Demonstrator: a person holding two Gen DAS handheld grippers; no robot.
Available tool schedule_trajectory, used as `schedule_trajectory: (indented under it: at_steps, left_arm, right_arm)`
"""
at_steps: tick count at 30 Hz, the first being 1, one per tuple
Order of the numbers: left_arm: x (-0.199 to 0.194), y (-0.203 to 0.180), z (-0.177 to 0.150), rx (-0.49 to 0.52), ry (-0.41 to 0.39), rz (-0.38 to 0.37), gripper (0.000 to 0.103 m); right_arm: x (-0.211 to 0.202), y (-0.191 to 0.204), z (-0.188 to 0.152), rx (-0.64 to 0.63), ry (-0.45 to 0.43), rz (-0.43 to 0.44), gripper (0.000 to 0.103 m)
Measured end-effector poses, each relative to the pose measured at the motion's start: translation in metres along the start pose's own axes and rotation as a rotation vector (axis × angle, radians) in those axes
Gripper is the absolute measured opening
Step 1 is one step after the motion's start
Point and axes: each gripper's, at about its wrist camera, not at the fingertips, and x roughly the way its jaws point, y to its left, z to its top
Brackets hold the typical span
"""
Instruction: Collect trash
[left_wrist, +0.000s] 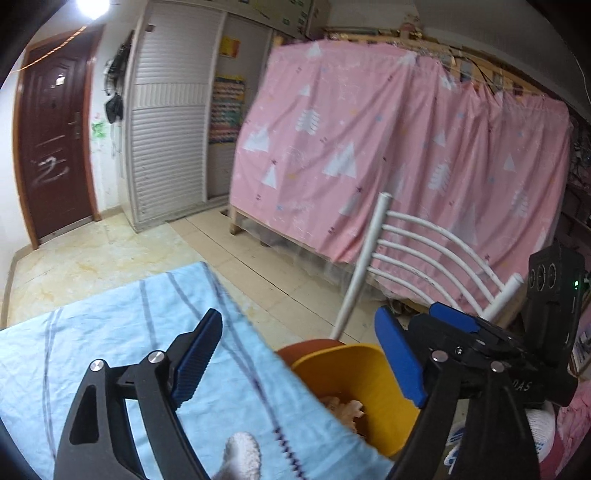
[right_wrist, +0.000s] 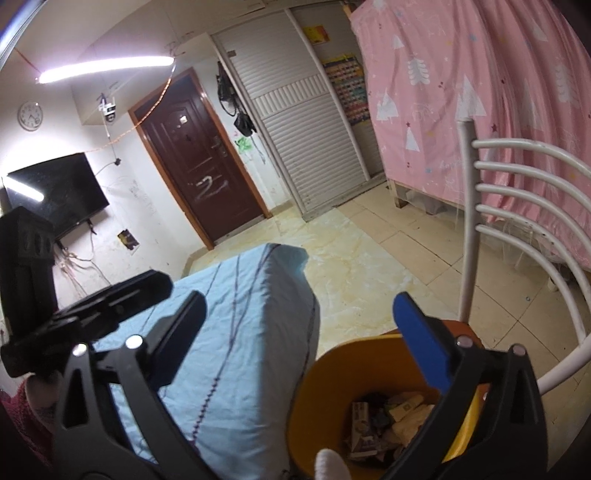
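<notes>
A yellow bin (left_wrist: 354, 373) stands on a chair seat beside the table; it also shows in the right wrist view (right_wrist: 332, 373). Several pieces of trash (right_wrist: 384, 417) lie inside it, wrappers and crumpled paper. My left gripper (left_wrist: 303, 354) is open and empty, over the table's edge and the bin's rim. My right gripper (right_wrist: 299, 332) is open and empty, above the bin and the table's corner. The right gripper also appears at the right of the left wrist view (left_wrist: 458, 325).
A table with a light blue striped cloth (left_wrist: 110, 339) (right_wrist: 240, 314) sits left of the bin. A white metal chair back (left_wrist: 424, 251) (right_wrist: 517, 206) rises behind it. A pink curtain (left_wrist: 388, 147) covers a bed frame. Tiled floor (right_wrist: 369, 258), a brown door (right_wrist: 199, 158).
</notes>
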Motion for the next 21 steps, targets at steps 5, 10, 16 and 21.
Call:
schedule_trajectory:
  at_steps: [5, 10, 16, 21]
  left_arm:
    - [-0.028, 0.031, -0.003, -0.020, -0.055, 0.090, 0.081]
    - [-0.058, 0.065, -0.009, -0.049, -0.101, 0.175, 0.083]
    - [-0.094, 0.108, -0.019, -0.105, -0.136, 0.270, 0.089]
    - [-0.118, 0.136, -0.026, -0.152, -0.148, 0.359, 0.091]
  right_arm:
    - [0.011, 0.029, -0.001, -0.034, 0.005, 0.020, 0.097]
    - [0.022, 0.065, -0.006, -0.080, 0.004, 0.056, 0.097]
    - [0.033, 0.110, -0.011, -0.158, 0.013, 0.101, 0.097]
    - [0.036, 0.143, -0.015, -0.225, 0.016, 0.127, 0.097]
